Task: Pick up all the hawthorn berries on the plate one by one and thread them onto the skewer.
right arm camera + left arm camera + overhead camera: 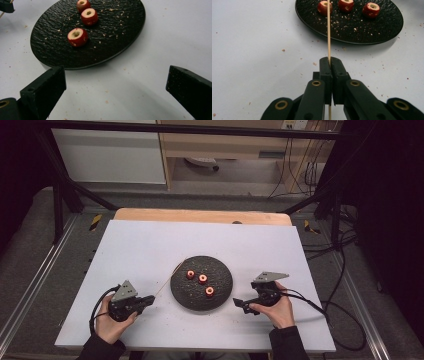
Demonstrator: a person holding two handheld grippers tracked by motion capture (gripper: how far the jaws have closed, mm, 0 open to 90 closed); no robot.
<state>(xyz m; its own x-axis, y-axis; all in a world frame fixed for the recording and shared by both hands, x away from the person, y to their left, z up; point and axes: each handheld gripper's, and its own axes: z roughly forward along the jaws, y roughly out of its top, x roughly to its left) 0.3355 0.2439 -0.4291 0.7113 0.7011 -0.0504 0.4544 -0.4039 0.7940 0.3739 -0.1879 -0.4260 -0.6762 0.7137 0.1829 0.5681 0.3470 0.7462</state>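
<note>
Three red cored fruits sit on the black plate (pixel 192 302) at the middle of the white table (pixel 130 245), each with its hole facing up: the left fruit (pixel 190 274), the middle fruit (pixel 202 279) and the right fruit (pixel 210 291). They lie in a short slanting row, apart from one another, which suits threading them one by one.

The skewer (pixel 328 30) is clamped in the left gripper (pixel 148 300), jaws pressed together on it, so the long end points up over the plate's rim toward the left fruit. Held near its back end like that, it seems set for spearing through a core hole.

The right gripper (pixel 236 303) waits just beside the plate's right edge, jaws wide apart and nothing between them, facing the right fruit; I'd judge it is there to steady or lift a fruit.

Crumbs speckle the plate and table. Nothing lies between skewer tip and fruit. Beyond the table's wooden edge stand cables and a shelf, well apart.
</note>
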